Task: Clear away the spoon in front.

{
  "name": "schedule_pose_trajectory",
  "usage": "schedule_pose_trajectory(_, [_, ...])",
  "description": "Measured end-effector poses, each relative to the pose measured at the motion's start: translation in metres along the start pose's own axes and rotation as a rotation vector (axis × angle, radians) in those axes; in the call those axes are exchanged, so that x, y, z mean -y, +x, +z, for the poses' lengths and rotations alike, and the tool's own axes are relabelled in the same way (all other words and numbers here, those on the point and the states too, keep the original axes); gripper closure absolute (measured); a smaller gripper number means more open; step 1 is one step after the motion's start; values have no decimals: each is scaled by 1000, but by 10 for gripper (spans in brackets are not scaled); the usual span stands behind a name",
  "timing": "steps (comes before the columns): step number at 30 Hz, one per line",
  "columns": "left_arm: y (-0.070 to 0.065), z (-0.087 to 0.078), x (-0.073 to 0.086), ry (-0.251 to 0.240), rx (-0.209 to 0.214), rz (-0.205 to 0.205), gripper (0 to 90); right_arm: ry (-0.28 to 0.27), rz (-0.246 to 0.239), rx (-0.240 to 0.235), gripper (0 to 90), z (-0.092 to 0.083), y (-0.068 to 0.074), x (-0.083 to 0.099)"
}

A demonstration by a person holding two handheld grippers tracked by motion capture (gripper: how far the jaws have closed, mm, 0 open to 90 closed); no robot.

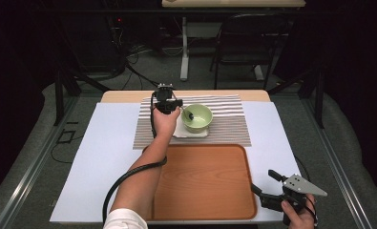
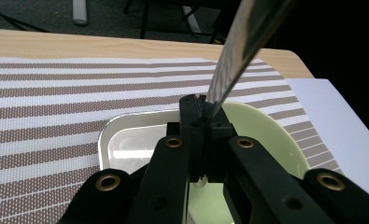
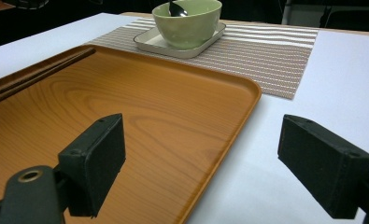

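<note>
One shiny steel spoon [image 2: 238,51] is what I see pinched in my left gripper [image 2: 202,108], slanting over the green bowl [image 1: 197,117].

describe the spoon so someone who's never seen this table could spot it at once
On the striped placemat beyond the wooden tray a pale green bowl sits on a small white dish. The spoon leans in that bowl, its shiny metal handle clamped in the left gripper; it is the one metal thing there.

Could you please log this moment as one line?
left gripper: shut on shiny metal spoon | green bowl: on white tray | right gripper: open, idle
</note>
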State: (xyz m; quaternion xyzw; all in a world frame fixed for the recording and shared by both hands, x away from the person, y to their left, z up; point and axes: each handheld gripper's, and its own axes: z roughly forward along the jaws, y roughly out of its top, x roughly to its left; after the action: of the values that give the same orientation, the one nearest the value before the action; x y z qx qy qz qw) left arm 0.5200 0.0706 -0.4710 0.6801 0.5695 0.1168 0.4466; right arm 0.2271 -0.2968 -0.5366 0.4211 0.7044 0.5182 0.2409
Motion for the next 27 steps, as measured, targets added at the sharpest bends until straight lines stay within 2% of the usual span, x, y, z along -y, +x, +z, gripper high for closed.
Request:
schedule_pose_trajectory(4, [-3,-10,-4,-4,10,13,896,1,0,-1,147,0,0,0])
schedule_pose_trajectory(22, [-6,-34,-20,6,6,13,896,3,-3,2,146,0,0,0])
schedule_pose_trajectory(27, [-8,-43,-26,24,28,2,896,0,-4,2,146,0,-1,0])
